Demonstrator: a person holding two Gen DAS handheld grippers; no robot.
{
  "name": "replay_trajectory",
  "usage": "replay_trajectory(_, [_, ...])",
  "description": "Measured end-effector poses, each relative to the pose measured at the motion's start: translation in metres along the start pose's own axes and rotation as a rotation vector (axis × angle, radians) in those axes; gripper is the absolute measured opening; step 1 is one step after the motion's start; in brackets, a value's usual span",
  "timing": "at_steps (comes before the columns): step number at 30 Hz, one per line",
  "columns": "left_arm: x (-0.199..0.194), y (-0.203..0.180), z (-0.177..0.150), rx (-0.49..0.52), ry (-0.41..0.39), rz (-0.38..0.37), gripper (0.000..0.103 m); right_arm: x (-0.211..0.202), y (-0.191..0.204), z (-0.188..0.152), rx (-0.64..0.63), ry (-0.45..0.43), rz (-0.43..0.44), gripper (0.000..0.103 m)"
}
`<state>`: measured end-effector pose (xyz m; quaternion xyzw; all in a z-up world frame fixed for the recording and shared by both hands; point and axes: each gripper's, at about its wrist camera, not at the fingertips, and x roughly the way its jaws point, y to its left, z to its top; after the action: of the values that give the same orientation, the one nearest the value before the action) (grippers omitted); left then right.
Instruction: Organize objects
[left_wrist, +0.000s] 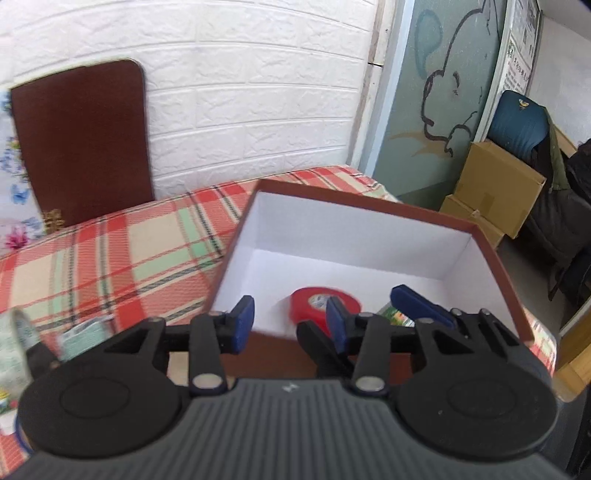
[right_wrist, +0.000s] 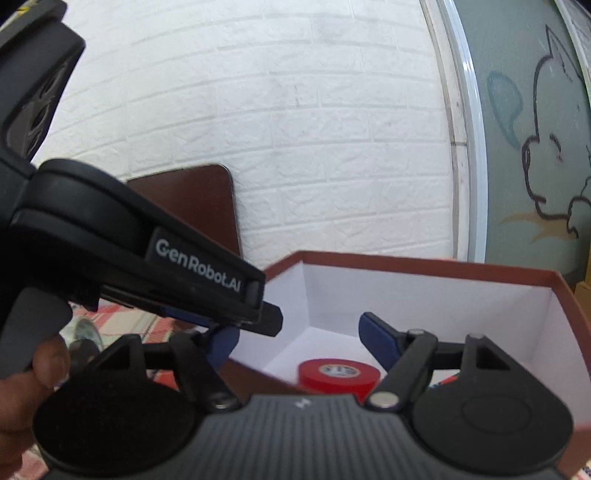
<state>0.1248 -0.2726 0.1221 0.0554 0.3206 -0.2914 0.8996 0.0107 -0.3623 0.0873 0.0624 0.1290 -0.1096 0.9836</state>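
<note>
Left tongs (left_wrist: 291, 325) are standing part open with nothing between the pads, hanging over the near rim of the box (left_wrist: 491, 254). Right tongs (right_wrist: 299, 339) are gaping wider, also empty, pointing into the same box beside the left unit. I'm reading this as just after a drop: red tape roll (left_wrist: 325, 304) is lying flat on the white box floor, near the front wall, and a greenish printed packet (left_wrist: 397, 315) is sitting beside it, mostly hidden behind a finger.

Doing the step well, I'm judging: I'm lifting both tongs clear of the rim before swinging away, so no finger is catching the cardboard wall and dragging the box. Then I'm heading left for the clear tape roll (left_wrist: 14, 343) and a blurred greenish packet (left_wrist: 83, 334) waiting outside the box.

Surface is a bed with a red-green plaid sheet (left_wrist: 110, 251), soft, so the box could be tipping if nudged. Behind: white brick-pattern wall, brown board (left_wrist: 81, 144) leaning on it, green door with a cartoon drawing, cardboard boxes (left_wrist: 495, 184) and a blue chair at right.
</note>
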Motion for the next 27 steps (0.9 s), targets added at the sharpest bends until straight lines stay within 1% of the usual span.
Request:
replay_trajectory(2, [-0.014, 0.004, -0.01, 0.004, -0.001, 0.038, 0.045, -0.013, 0.015, -0.009, -0.028, -0.033, 0.004, 0.074])
replay_trajectory(3, [-0.02, 0.006, -0.016, 0.001, 0.002, 0.058, 0.045, -0.021, 0.025, -0.016, -0.042, -0.04, 0.006, 0.074])
replay_trajectory(4, [-0.025, 0.01, -0.022, -0.008, 0.01, 0.077, 0.045, -0.02, 0.035, -0.019, -0.047, -0.036, 0.016, 0.074])
replay_trajectory(5, [-0.028, 0.014, -0.028, -0.017, 0.02, 0.091, 0.045, -0.021, 0.042, -0.024, -0.046, -0.019, 0.039, 0.074])
replay_trajectory(7, [-0.036, 0.028, -0.041, -0.041, 0.041, 0.126, 0.045, -0.02, 0.058, -0.032, -0.051, 0.043, 0.082, 0.074])
replay_trajectory(9, [-0.044, 0.041, -0.055, -0.066, 0.058, 0.164, 0.045, -0.012, 0.075, -0.043, -0.061, 0.107, 0.098, 0.074])
replay_trajectory(12, [-0.057, 0.06, -0.074, -0.094, 0.073, 0.222, 0.045, -0.015, 0.081, -0.045, -0.033, 0.167, 0.122, 0.074])
replay_trajectory(15, [-0.07, 0.076, -0.088, -0.108, 0.074, 0.269, 0.045, -0.015, 0.08, -0.046, -0.019, 0.192, 0.104, 0.074])
replay_trajectory(18, [-0.083, 0.089, -0.104, -0.126, 0.077, 0.31, 0.046, -0.019, 0.075, -0.043, 0.026, 0.207, 0.086, 0.074])
replay_trajectory(21, [-0.092, 0.101, -0.119, -0.143, 0.085, 0.338, 0.048, -0.044, 0.076, -0.046, 0.072, 0.221, 0.076, 0.074])
replay_trajectory(25, [-0.103, 0.114, -0.139, -0.141, 0.091, 0.394, 0.051, -0.049, 0.09, -0.05, 0.077, 0.262, 0.097, 0.074])
replay_trajectory(27, [-0.109, 0.121, -0.149, -0.149, 0.097, 0.41, 0.055, -0.052, 0.101, -0.053, 0.073, 0.283, 0.124, 0.074])
